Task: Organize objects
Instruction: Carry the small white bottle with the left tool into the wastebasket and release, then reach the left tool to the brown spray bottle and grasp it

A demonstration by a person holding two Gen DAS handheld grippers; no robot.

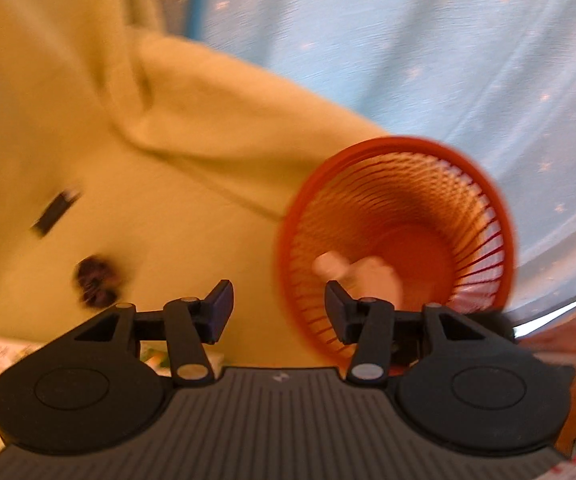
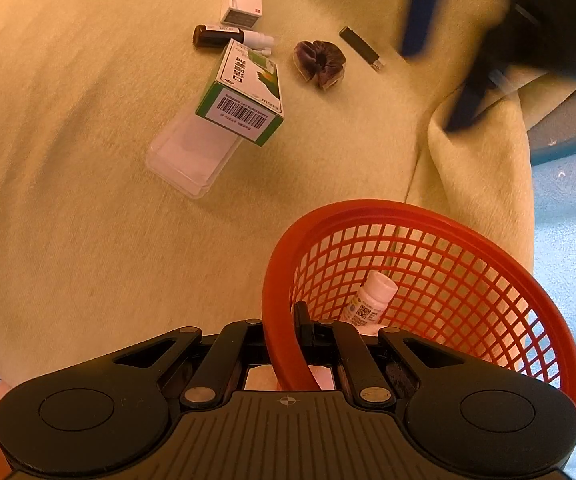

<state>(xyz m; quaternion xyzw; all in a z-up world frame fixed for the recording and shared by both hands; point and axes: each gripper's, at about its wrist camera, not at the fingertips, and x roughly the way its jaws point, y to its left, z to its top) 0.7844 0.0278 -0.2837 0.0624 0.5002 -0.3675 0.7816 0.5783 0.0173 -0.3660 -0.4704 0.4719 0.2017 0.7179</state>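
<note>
Gripping: right tongs (image 2: 288, 330) clamp the red basket (image 2: 440, 240) rim
Left tongs (image 1: 279, 308): wide apart, empty
Inside basket: white bottle (image 2: 370, 300)

A barcode is showing on the end flap of the green-and-white box (image 2: 244, 98), digits unreadable. A QR code is showing on the white bottle (image 2: 370, 300), at five o'clock from it.
</note>
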